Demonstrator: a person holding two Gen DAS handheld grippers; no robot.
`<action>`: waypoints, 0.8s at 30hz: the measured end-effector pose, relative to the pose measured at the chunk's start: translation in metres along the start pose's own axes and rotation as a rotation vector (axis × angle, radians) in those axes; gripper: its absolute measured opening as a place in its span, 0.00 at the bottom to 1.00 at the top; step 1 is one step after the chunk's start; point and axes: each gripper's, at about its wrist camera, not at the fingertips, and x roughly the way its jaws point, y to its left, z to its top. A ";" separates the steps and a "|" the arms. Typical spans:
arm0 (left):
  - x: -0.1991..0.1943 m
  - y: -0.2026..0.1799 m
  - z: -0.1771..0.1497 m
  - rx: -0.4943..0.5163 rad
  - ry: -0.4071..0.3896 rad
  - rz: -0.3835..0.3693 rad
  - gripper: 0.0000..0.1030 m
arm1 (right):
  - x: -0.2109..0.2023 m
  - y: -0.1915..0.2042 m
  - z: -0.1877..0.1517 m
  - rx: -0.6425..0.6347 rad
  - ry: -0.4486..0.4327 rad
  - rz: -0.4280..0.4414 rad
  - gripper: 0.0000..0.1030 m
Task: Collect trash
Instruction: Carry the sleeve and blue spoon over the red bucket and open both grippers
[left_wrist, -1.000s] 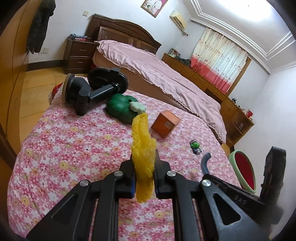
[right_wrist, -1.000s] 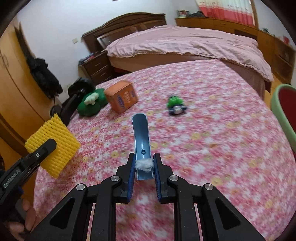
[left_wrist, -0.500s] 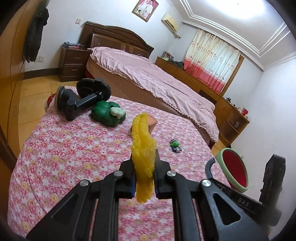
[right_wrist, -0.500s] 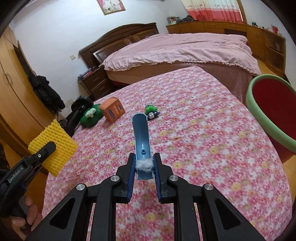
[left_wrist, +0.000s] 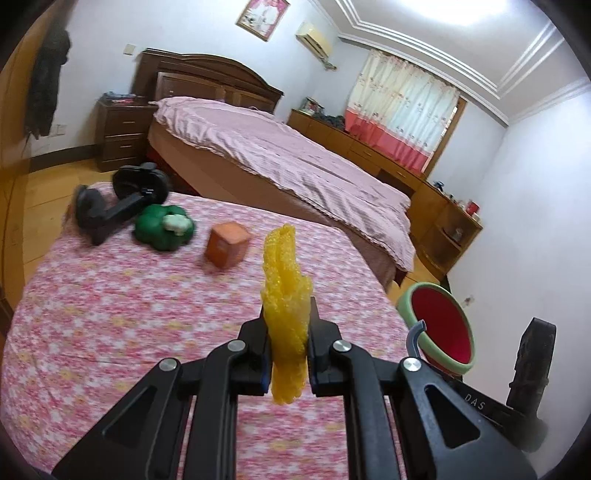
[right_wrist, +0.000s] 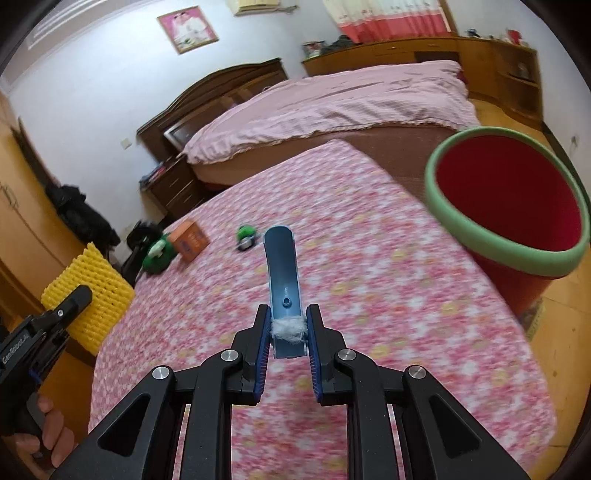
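Observation:
My left gripper (left_wrist: 287, 345) is shut on a yellow foam net sleeve (left_wrist: 285, 295), which stands upright between its pads; the same yellow foam net sleeve (right_wrist: 88, 291) shows at the left of the right wrist view. My right gripper (right_wrist: 288, 332) is shut on a curved blue plastic strip (right_wrist: 282, 273) with a tuft of white fluff (right_wrist: 289, 327) at the pads. Both are held above a bed with a pink floral cover (right_wrist: 369, 295). A red bin with a green rim (right_wrist: 509, 206) stands beside the bed's right edge, seen also as the red bin (left_wrist: 439, 325) in the left wrist view.
On the floral cover lie an orange box (left_wrist: 226, 248), a green plush toy (left_wrist: 162, 228), a black stand-like object (left_wrist: 118, 199) and a small green toy (right_wrist: 245, 236). A second bed with a pink quilt (left_wrist: 288, 170) lies beyond. Wooden cabinets line the far wall.
Both grippers have moved back and to the right, rising a little with their loads. The red bin has come much closer in the right wrist view, and the objects on the cover look farther away.

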 end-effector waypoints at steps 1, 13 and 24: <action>0.002 -0.005 0.001 0.006 0.004 -0.004 0.13 | -0.004 -0.005 0.002 0.005 -0.008 -0.005 0.18; 0.059 -0.097 -0.002 0.165 0.094 -0.119 0.13 | -0.045 -0.079 0.022 0.089 -0.119 -0.058 0.18; 0.115 -0.174 -0.009 0.237 0.203 -0.219 0.13 | -0.058 -0.143 0.044 0.180 -0.186 -0.092 0.18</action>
